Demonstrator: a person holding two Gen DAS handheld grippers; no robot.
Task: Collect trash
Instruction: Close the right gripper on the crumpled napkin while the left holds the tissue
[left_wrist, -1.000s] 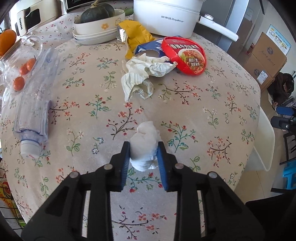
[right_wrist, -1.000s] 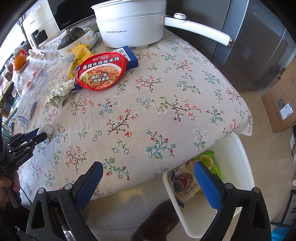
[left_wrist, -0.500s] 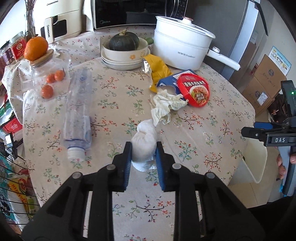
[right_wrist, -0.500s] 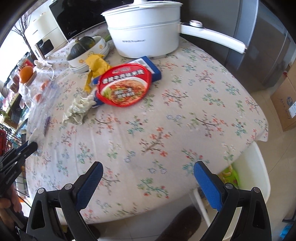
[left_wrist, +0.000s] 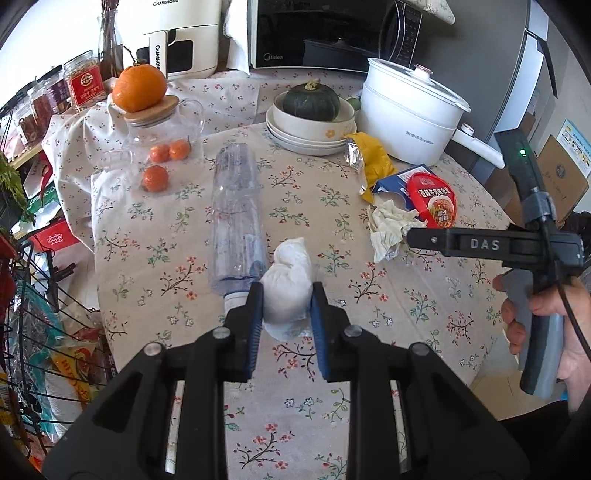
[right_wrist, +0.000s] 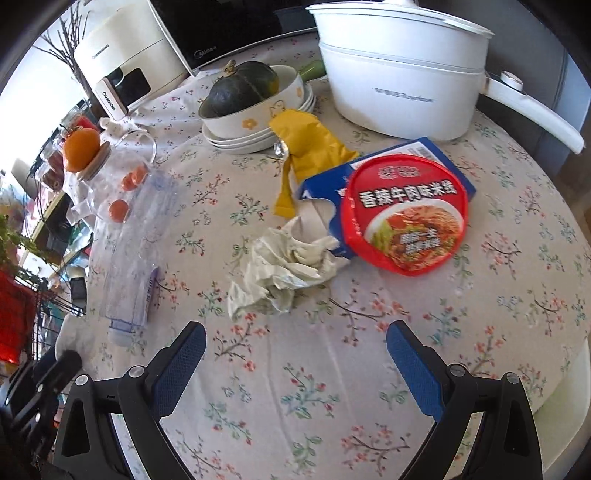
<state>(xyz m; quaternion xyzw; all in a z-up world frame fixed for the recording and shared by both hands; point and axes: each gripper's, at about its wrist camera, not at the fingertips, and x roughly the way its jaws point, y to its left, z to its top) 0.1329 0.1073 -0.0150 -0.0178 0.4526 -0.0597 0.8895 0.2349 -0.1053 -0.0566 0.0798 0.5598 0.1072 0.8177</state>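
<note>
Left gripper pinching a white tissue wad between both blue pads, holding it above the floral tablecloth near the table's front edge. Wad bulging out ahead of the fingertips, overlapping in view the cap end of a clear plastic bottle lying on its side just to the left; contact between the two not determinable.

Right gripper hovering over the cloth with fingers spread wide, gripping nothing. Appearing in the left view as a black bar at the right side, held by a hand.

Remaining trash lying ahead of the right gripper: crumpled paper nearest, touching a torn blue carton; a red noodle-cup lid resting on top of the carton; a yellow wrapper stretching from the carton toward the stacked dishes.

Background items standing at the rear of the table: a dark green squash sitting in a cream bowl; a white electric pot with a long handle beside it; a glass jar holding small oranges, with a large orange balancing on its wooden lid. Part of a white bin showing below the table edge at the right.
</note>
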